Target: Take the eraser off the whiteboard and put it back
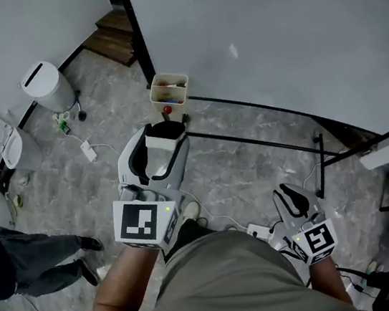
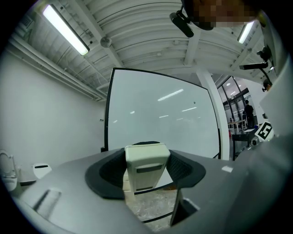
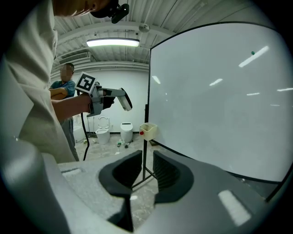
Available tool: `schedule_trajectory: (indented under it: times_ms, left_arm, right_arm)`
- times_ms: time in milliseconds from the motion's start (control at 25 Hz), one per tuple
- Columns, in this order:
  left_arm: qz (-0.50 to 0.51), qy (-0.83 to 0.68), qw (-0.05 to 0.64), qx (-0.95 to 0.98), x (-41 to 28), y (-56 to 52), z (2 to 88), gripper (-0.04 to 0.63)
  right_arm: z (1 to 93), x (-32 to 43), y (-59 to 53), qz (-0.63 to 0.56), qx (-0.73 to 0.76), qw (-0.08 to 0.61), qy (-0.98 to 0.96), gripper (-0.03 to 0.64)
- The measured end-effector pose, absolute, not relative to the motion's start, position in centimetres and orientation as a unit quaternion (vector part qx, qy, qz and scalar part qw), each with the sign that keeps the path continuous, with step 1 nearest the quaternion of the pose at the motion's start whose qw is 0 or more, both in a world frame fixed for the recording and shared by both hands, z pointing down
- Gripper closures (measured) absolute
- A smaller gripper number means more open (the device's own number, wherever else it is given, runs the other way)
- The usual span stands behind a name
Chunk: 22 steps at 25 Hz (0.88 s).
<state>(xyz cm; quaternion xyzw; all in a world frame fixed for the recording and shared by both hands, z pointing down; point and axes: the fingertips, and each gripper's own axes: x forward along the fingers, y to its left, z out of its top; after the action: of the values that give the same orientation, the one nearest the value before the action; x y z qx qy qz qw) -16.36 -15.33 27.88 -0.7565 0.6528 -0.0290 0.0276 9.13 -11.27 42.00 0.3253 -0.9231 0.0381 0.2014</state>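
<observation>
Clenched between the left gripper's (image 2: 147, 171) dark ribbed pads, the eraser (image 2: 146, 161) sat upright, a cream block with a grey slot on its face (a dark edge just showed along its top). It was off the whiteboard (image 2: 160, 114), held in the air in front of the blank surface and apart from it. In the head view the same gripper (image 1: 165, 135) reached forward from the person's left forearm, with the eraser (image 1: 165, 145) pale between its jaws above the marbled floor (image 1: 236, 188). Low at the person's right side, the right gripper (image 3: 145, 171) carried nothing. Its jaws stood a narrow slit apart, and only the board's black stand post (image 3: 147, 114) showed through the gap. Just beyond the eraser, a small cream tray (image 1: 169, 90) hung on the stand at the board's lower corner, with a red knob (image 1: 167, 109) beneath it. Farther off stood a white lidded bin (image 1: 46, 85) and a toilet (image 1: 6, 146) by the wall. A bystander's legs (image 1: 40, 262) showed at the left edge.
</observation>
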Motion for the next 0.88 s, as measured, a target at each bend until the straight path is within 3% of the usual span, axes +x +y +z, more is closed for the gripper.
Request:
schedule_trajectory:
  times_ms: [560,880]
  left_arm:
    - [-0.028,0.659,0.020,-0.752,-16.3,-13.3,28.5,0.318]
    - [-0.049,0.660,0.016,-0.749,-18.1,-17.8,30.1,0.318]
  right_arm:
    - [42.6,9.6,-9.7,0.036,0.305,0.203,-0.930,0.549]
    - [42.3,10.2,-10.2,0.043,0.334,0.204,-0.919,0.549]
